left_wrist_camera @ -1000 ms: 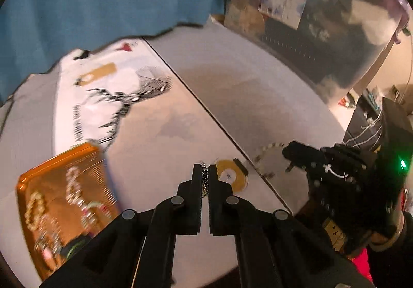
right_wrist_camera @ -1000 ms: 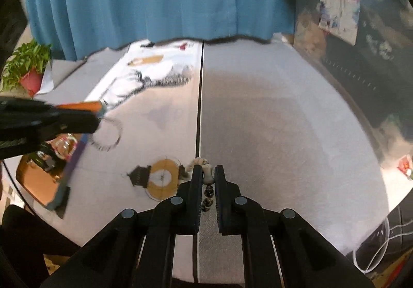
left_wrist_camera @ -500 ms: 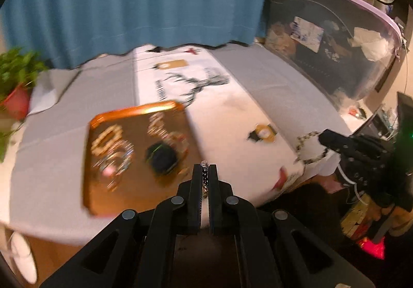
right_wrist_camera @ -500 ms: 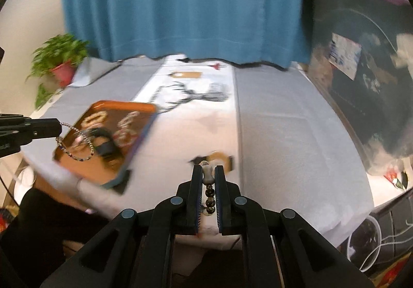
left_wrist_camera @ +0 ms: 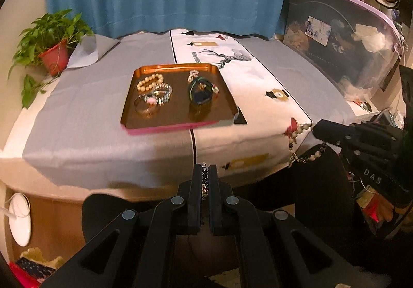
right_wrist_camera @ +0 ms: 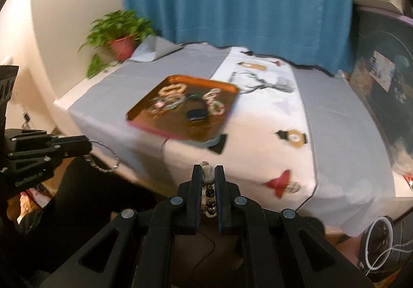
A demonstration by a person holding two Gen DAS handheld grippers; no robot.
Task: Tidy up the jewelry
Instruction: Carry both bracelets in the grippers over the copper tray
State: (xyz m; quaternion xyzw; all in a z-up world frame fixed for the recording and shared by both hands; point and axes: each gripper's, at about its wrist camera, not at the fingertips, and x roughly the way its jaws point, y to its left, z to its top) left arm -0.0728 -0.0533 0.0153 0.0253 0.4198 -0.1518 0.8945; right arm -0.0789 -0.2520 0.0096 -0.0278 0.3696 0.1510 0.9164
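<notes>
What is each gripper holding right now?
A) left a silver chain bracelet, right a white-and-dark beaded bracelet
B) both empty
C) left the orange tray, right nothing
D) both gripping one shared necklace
A: the left gripper is shut on a silver chain bracelet, and the right gripper pinches a white-and-dark beaded bracelet; both pieces hang off the table edge, clear of the orange tray.

Your left gripper and right gripper are matte black plastic, each with two flat fingers on triangular cut-out linkages pinned by round silver screws; pale lettering marks their sides.
</notes>
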